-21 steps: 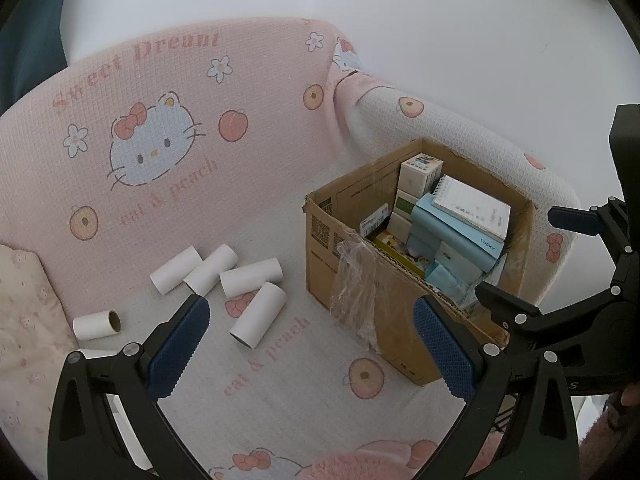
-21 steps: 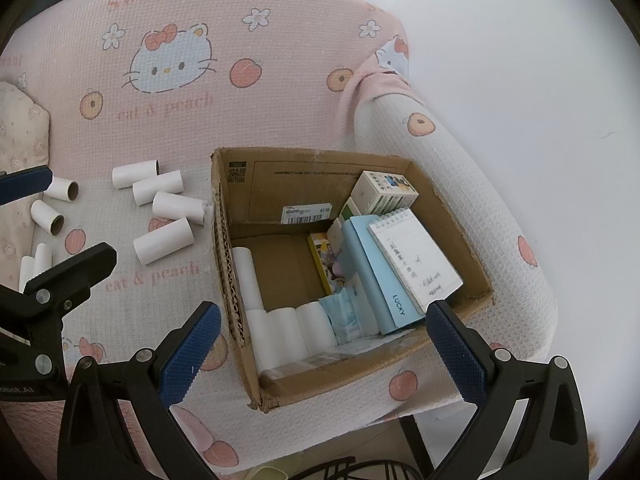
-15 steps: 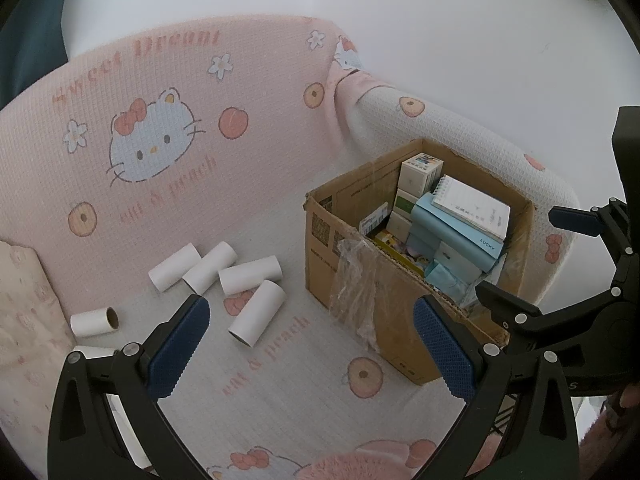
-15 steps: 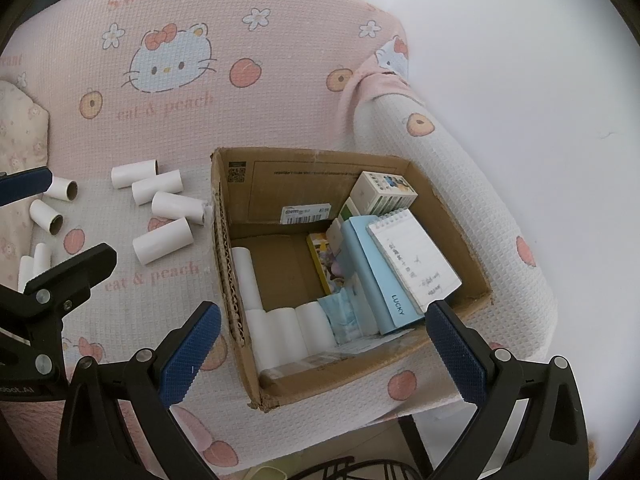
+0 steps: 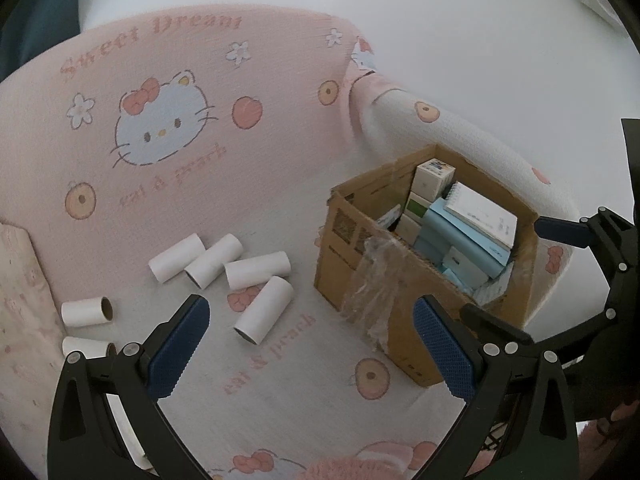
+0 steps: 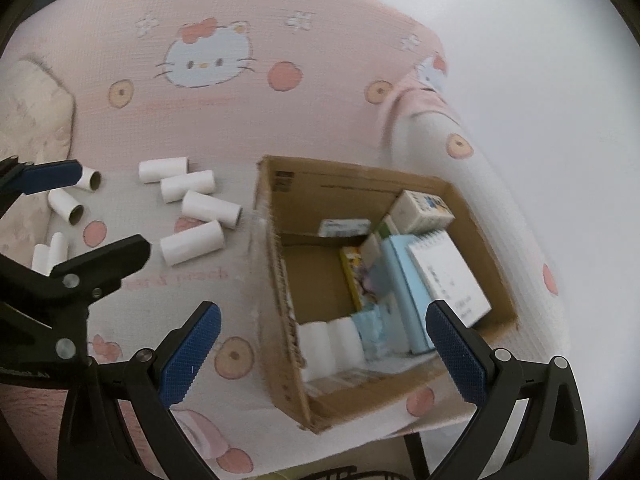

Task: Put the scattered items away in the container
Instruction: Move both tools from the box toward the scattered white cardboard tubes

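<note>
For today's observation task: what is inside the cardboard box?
Inside the box: white rolls at the near wall, a spiral notepad on a blue box, small cartons. What lies beneath these is hidden.

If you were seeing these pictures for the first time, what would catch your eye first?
Probably the pink cartoon-cat cover draped over the chair's backrest. Next, the white cardboard tubes scattered on the seat, left of the open cardboard box, which is packed with small boxes and a spiral notepad. Both grippers hover above with jaws wide and nothing between them.

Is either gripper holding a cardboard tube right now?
No, the left gripper and right gripper are both open and empty, tubes lying on the seat.
</note>
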The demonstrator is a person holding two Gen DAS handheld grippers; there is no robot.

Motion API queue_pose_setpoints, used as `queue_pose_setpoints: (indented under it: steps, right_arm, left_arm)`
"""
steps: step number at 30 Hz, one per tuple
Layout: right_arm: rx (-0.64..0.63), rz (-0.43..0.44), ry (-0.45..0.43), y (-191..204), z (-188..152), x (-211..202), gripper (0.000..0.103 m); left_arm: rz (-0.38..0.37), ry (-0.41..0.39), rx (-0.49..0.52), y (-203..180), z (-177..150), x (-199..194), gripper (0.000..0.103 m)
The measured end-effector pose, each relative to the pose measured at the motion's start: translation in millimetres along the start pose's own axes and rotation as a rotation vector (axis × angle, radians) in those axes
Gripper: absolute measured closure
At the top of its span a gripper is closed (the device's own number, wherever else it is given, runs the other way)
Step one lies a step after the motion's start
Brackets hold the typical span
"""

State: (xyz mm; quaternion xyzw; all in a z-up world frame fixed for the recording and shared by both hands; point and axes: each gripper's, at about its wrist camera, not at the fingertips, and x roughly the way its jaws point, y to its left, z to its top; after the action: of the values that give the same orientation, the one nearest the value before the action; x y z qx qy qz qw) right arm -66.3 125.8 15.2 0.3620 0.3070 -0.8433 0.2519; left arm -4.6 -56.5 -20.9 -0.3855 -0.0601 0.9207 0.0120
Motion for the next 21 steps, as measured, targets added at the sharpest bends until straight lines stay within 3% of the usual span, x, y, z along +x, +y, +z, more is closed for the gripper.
queue_pose_setpoints:
  steps: [6,13,21]
  right_arm:
    - [-0.075,0.023,-0.019,25,7,7,0.001]
    - [-0.205,0.069,-0.106,57,9,10,0.001]
    - [-0.334,0.086,-0.21,98,11,26,0.001]
  left_arm:
    - [-0.008,-0.034,-0.048,26,-15,2,0.0]
    - [0.021,-0.037,-0.126,60,-40,9,0.0]
    - [0.013,0.024,-0.294,107,-71,23,0.0]
